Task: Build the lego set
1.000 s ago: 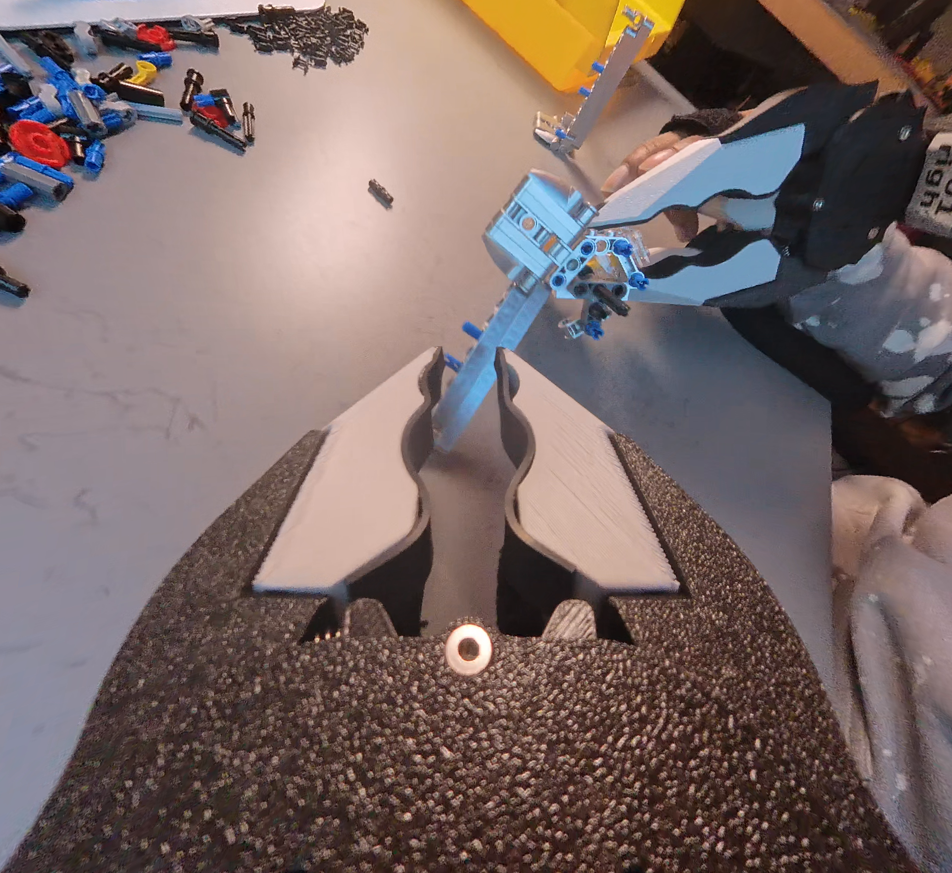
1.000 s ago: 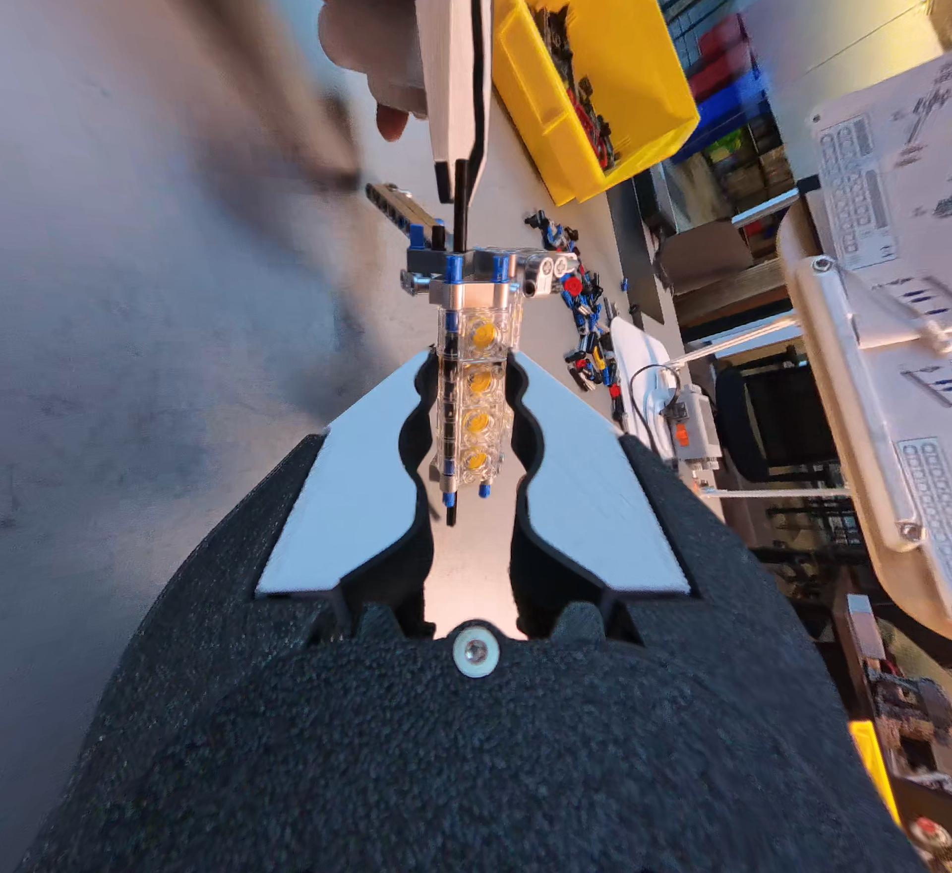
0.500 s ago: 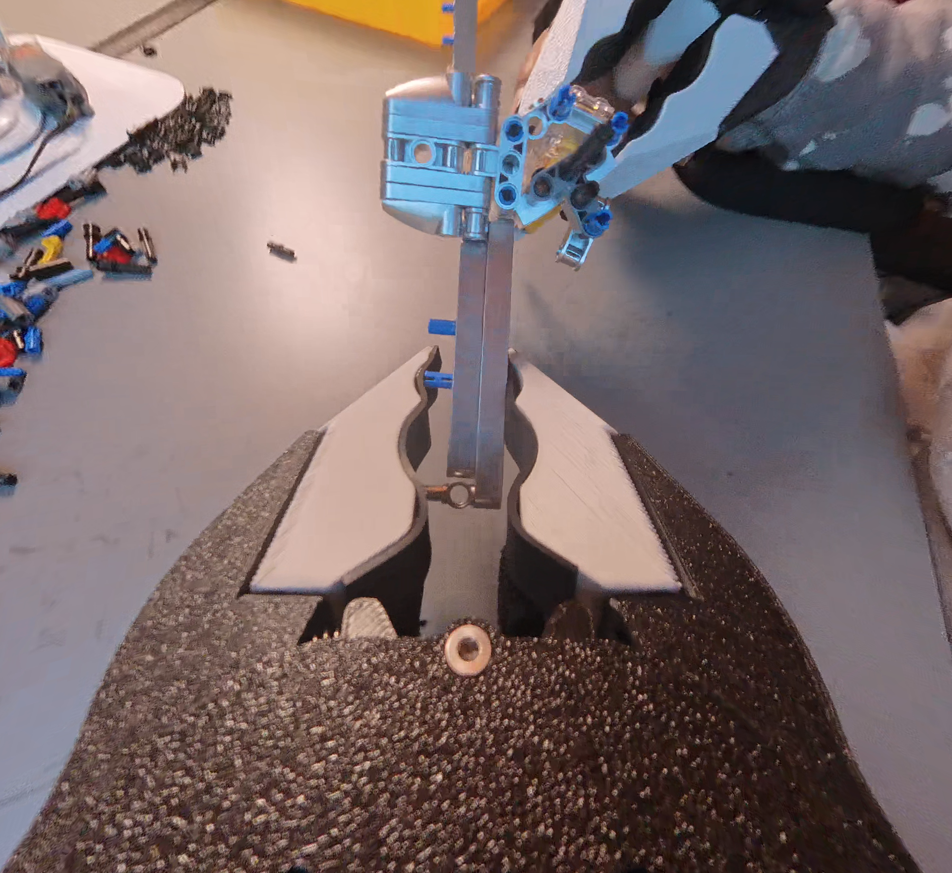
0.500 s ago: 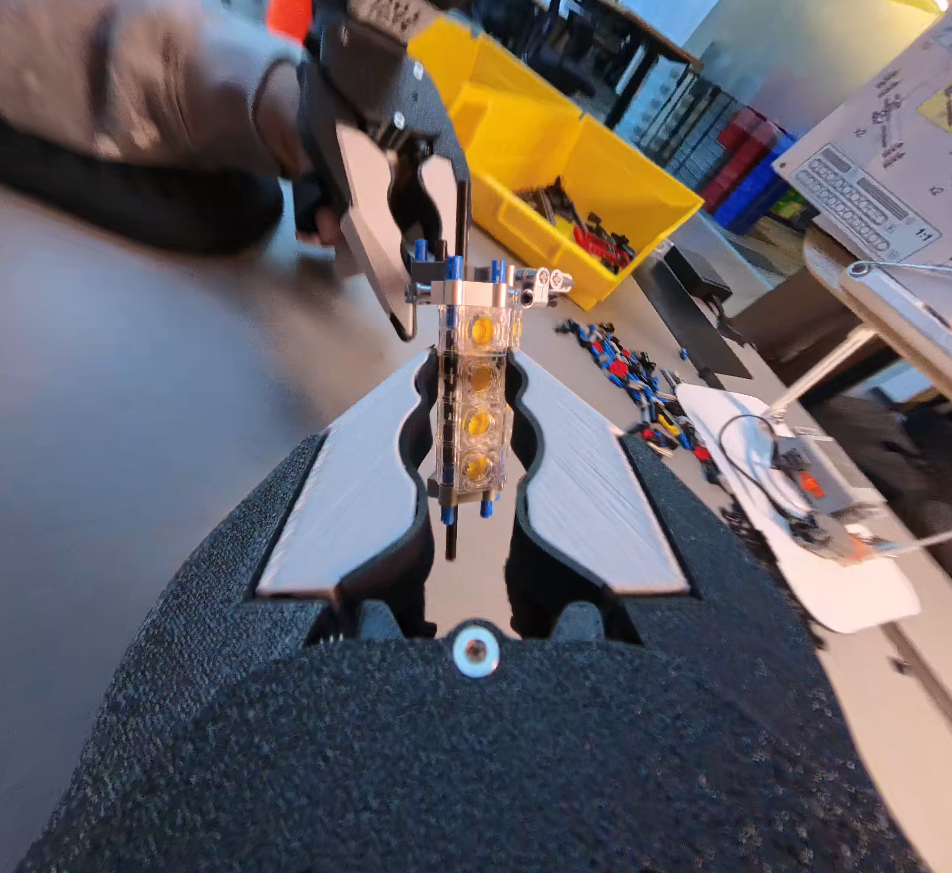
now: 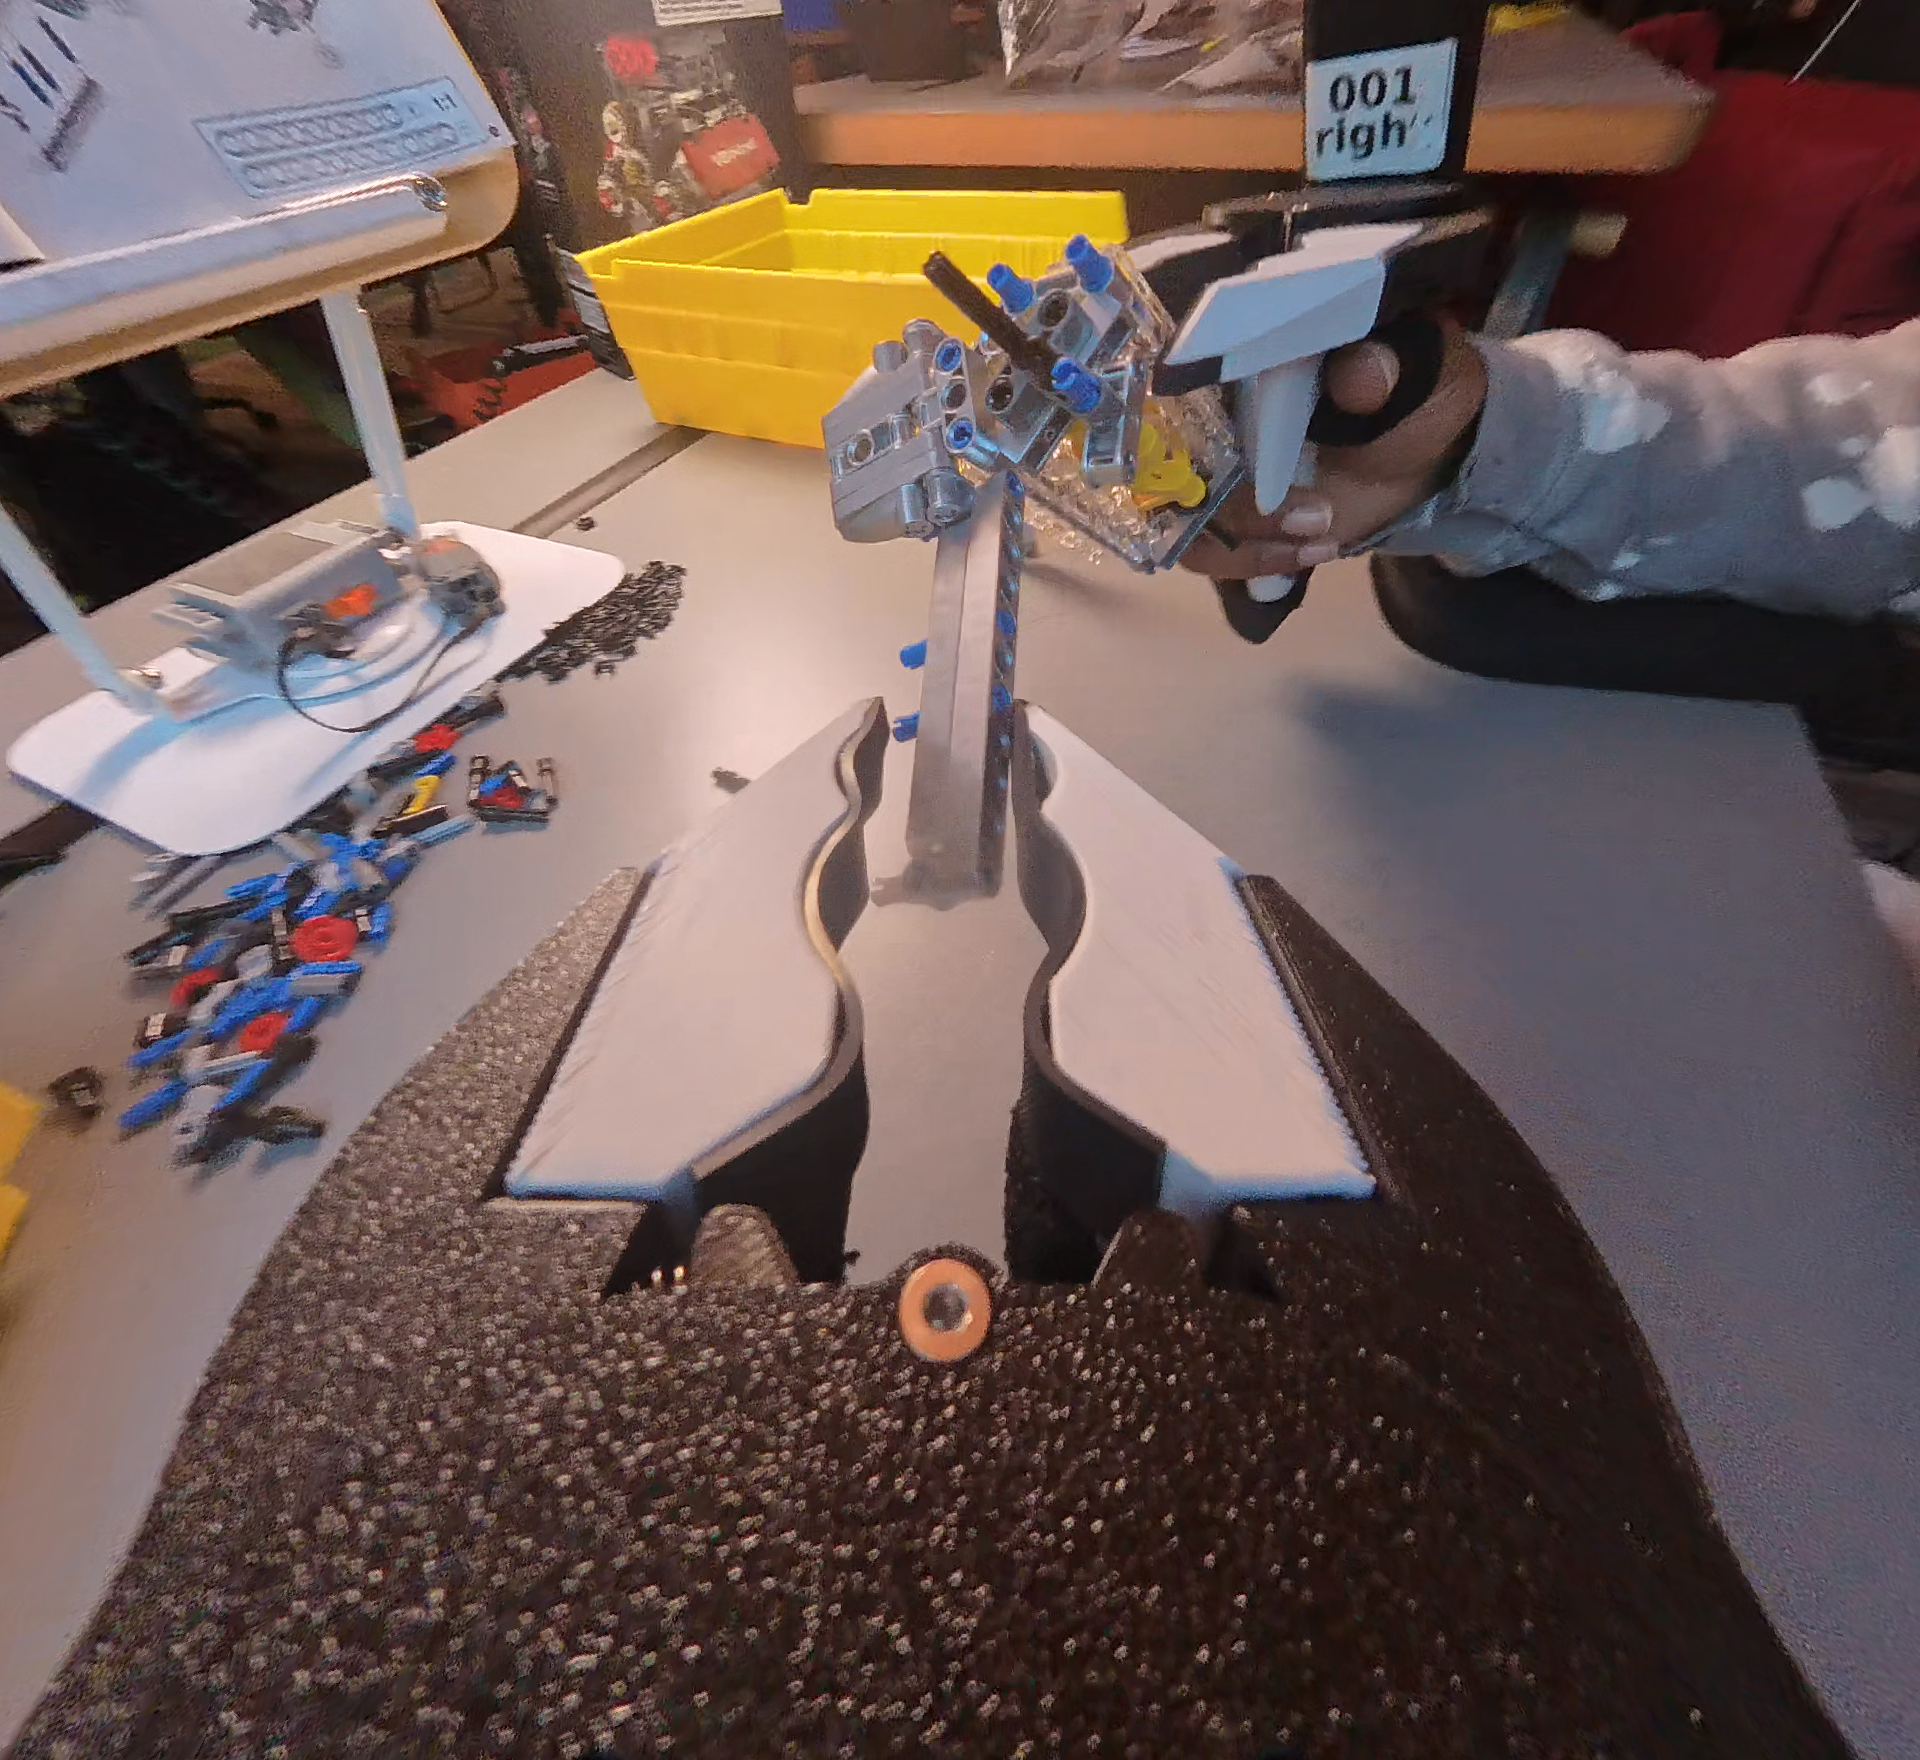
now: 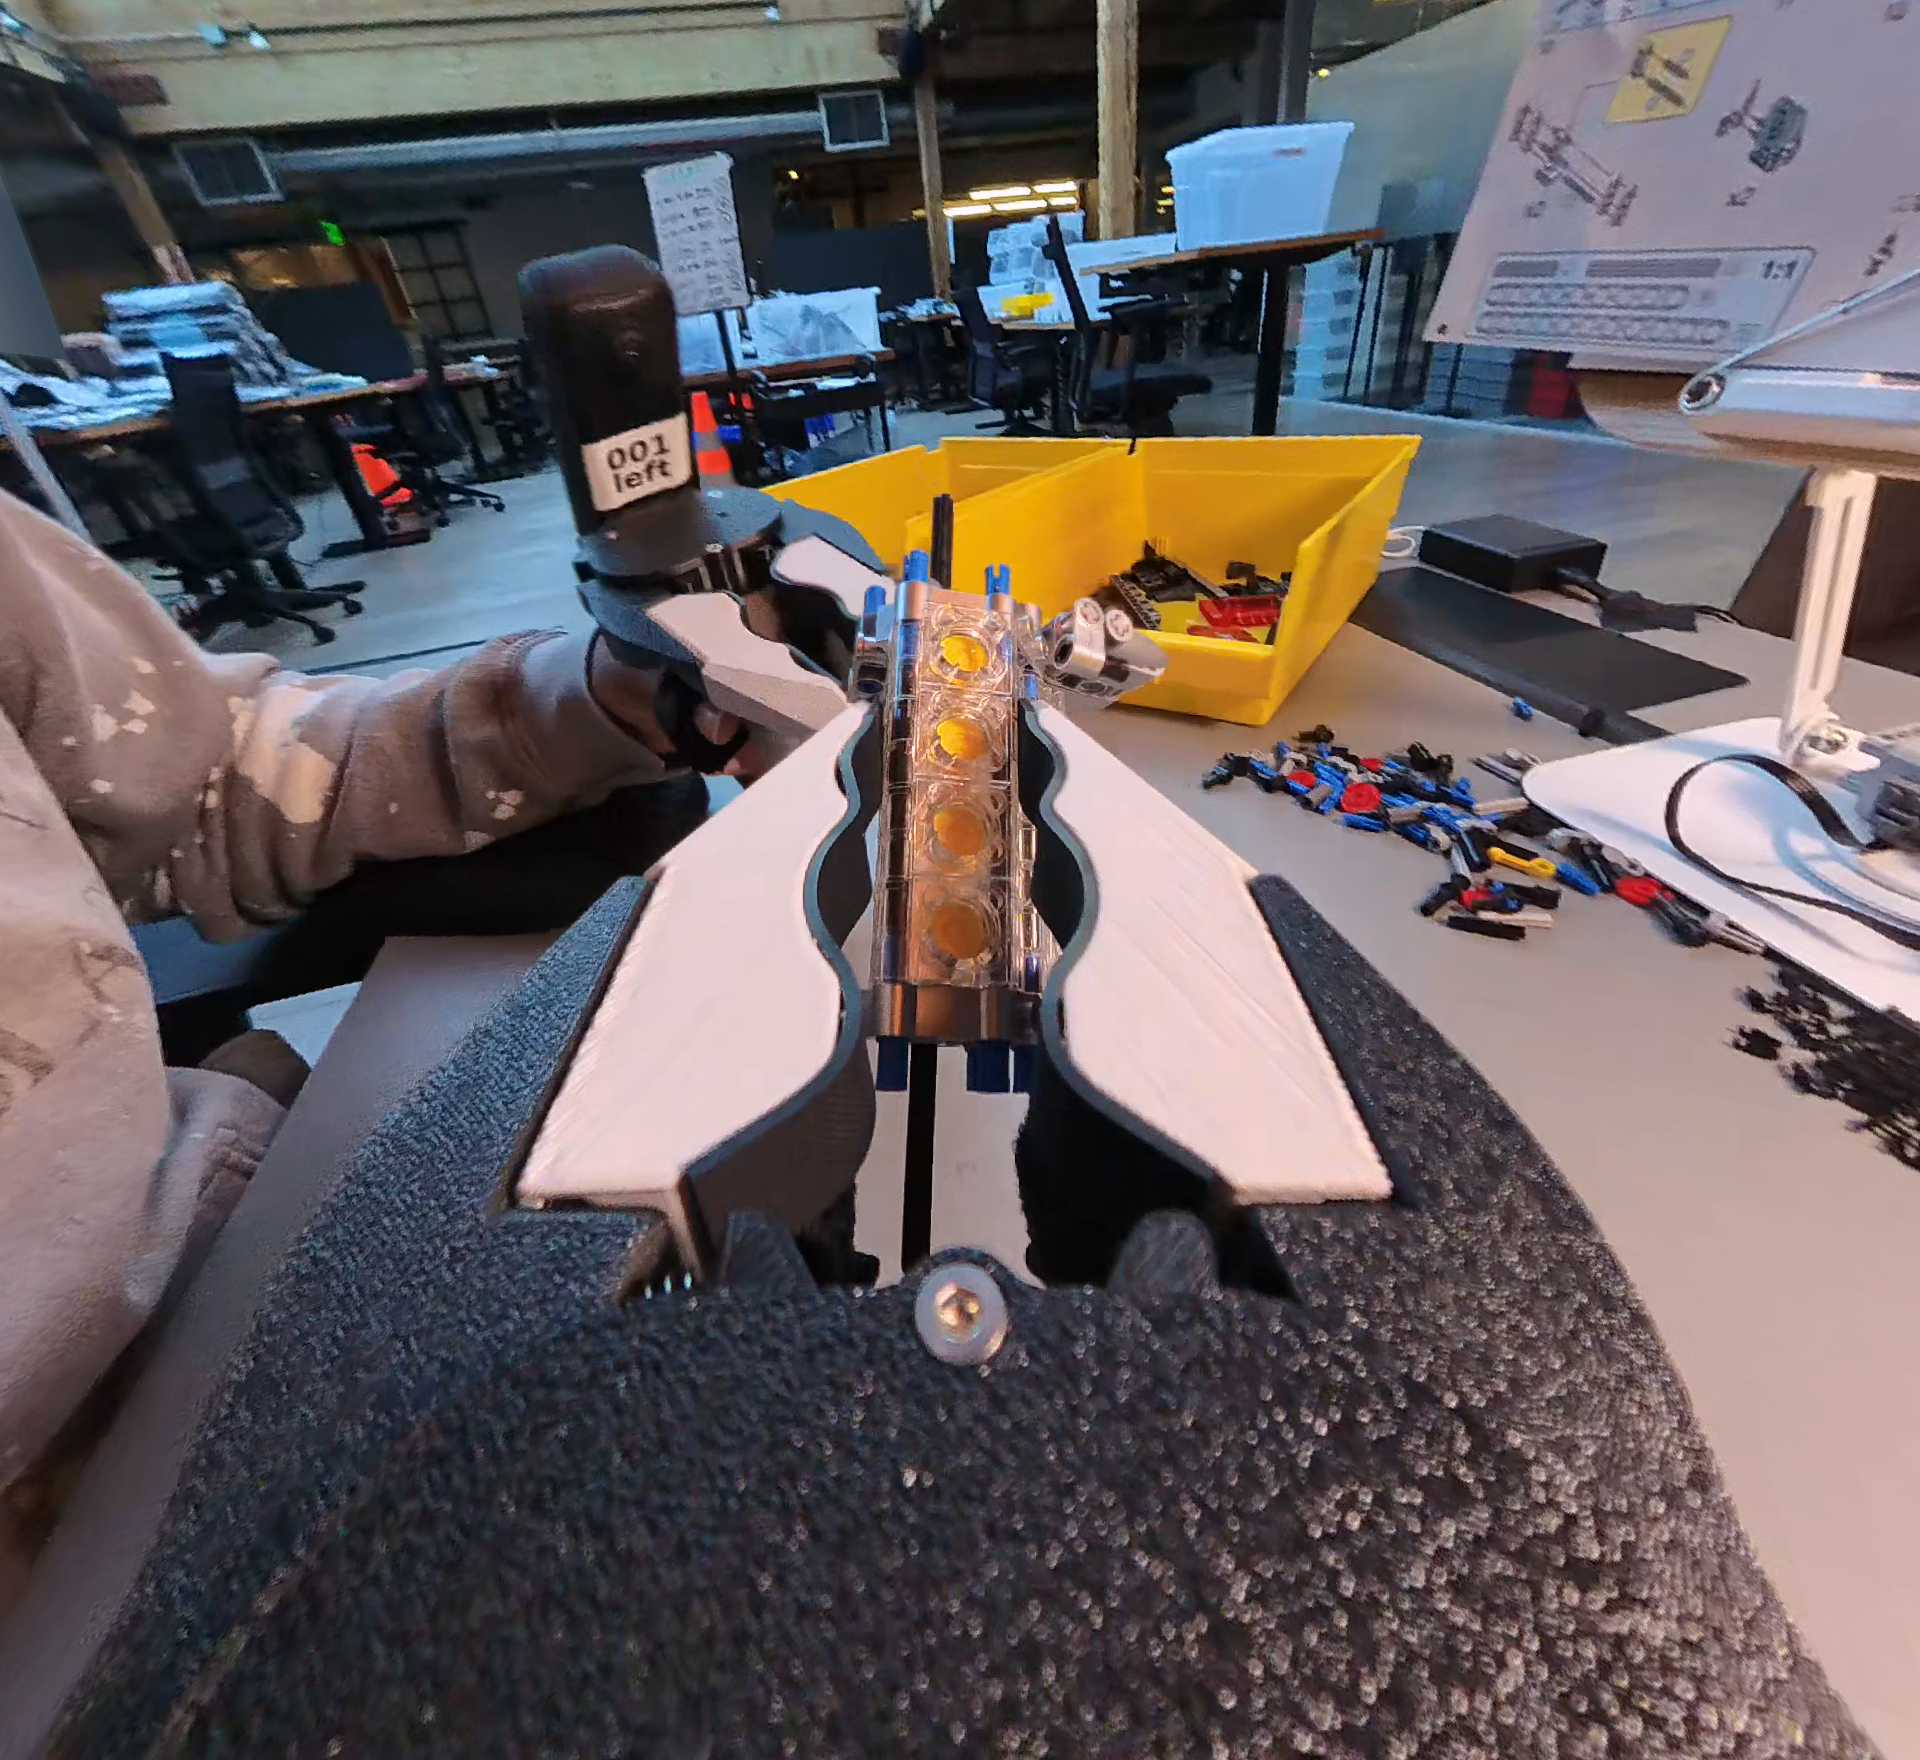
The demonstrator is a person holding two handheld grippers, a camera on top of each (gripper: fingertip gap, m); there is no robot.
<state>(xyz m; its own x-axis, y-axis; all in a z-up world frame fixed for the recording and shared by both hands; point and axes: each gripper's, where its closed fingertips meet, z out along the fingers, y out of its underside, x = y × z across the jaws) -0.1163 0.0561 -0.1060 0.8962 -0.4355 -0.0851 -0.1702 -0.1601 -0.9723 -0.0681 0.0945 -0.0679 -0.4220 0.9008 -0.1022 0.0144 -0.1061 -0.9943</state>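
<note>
My left gripper (image 5: 951, 734) is shut on a long grey beam (image 5: 961, 661) with blue pins, held above the grey table (image 5: 1455, 879). The beam carries a grey block (image 5: 894, 453) joined to a clear block with yellow discs (image 5: 1132, 484). My right gripper (image 6: 951, 723) is shut on that clear block (image 6: 961, 827), with a black axle and blue pins sticking out behind it. The right gripper also shows in the left wrist view (image 5: 1216, 422), held by a hand. The left gripper shows in the right wrist view (image 6: 769, 661), close on the left of the block.
A yellow bin (image 5: 727, 318) stands at the back, holding parts in the right wrist view (image 6: 1330, 567). Loose blue, red and black pieces (image 5: 281, 941) lie beside a white stand base (image 5: 135, 775) with a grey motor (image 5: 332, 583). An instruction sheet (image 6: 1704, 100) sits on the stand. The left gripper's tips are roughly 8 centimetres from the right gripper's.
Both grippers have lifted and tilted the joined assembly up off the table, so the views now look level across the room. Both grips are unchanged.
</note>
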